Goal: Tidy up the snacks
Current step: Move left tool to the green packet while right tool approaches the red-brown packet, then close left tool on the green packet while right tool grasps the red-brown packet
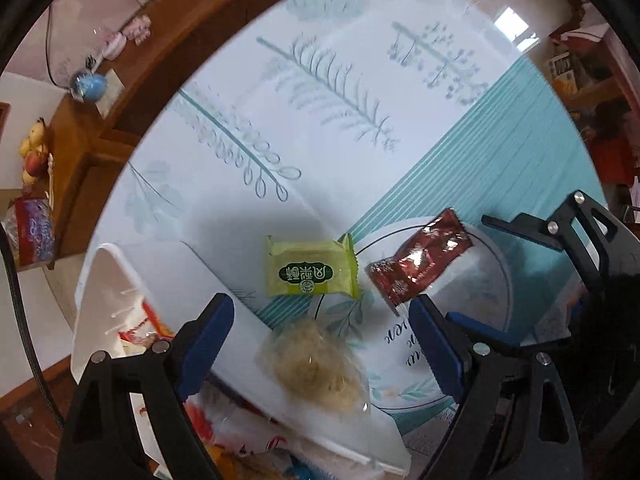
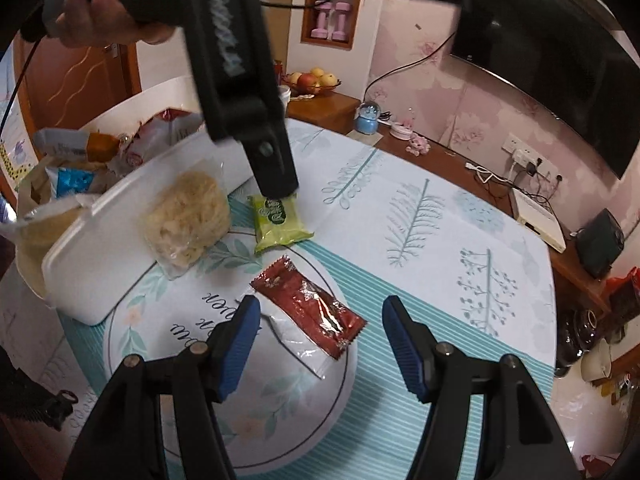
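Blue ribbed pads [image 1: 210, 340] straddle a crinkly clear noodle pack [image 1: 316, 364].

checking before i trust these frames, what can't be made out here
- White bin contents: in the left wrist view the left tongs cover most of them; in the right wrist view they are cut off at the left edge.
- Green snack packet, far end: the left tongs' arm stands in front of it in the right wrist view.
- Plate lettering: partly covered by the clear noodle packet and the right tongs.
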Tool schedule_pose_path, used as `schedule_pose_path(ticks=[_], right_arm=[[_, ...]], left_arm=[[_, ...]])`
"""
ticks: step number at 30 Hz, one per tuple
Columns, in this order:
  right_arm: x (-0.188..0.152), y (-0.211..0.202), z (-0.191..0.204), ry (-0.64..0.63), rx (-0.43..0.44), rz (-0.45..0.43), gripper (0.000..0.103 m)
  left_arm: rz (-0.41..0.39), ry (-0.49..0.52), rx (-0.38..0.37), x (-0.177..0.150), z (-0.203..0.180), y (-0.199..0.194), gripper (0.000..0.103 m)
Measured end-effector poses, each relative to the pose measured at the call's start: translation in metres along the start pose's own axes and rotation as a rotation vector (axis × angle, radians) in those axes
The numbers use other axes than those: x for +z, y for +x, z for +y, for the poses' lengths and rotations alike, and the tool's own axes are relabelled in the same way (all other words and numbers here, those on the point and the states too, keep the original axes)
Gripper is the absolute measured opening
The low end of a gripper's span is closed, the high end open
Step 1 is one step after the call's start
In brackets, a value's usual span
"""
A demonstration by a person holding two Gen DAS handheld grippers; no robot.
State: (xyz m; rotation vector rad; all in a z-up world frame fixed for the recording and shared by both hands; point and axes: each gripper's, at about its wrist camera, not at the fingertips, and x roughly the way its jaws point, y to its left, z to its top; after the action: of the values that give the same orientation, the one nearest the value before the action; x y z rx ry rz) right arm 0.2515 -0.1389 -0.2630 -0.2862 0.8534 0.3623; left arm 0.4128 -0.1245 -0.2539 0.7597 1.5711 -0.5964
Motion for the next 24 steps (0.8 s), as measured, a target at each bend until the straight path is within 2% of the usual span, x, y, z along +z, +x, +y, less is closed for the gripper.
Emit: schedule_pose_path(ticks=[6,17,21,24], right_arm=[[-0.002,0.015,0.001,-0.011,0.041,0.014,0.064],[-0.005,0.037,0.008,-0.051,0.074,0.070,0.063],[-0.005,0.038,0.005,-0.028,0.077,0.065,0.061],[-0.005,0.038,0.001,-0.001,0.094,0.063,0.053]], left_arm=[[0.103,-0.044,-0.007,0.018,0.007,0.031,0.089],[0.194,-0.058,0.023,0.035,0.008,0.057,0.088],[0.183,-0.060,0.048,0.037,0.010,0.059,0.088],[0.181,-0.071,0.065,0.038,0.013,0.060,0.086]])
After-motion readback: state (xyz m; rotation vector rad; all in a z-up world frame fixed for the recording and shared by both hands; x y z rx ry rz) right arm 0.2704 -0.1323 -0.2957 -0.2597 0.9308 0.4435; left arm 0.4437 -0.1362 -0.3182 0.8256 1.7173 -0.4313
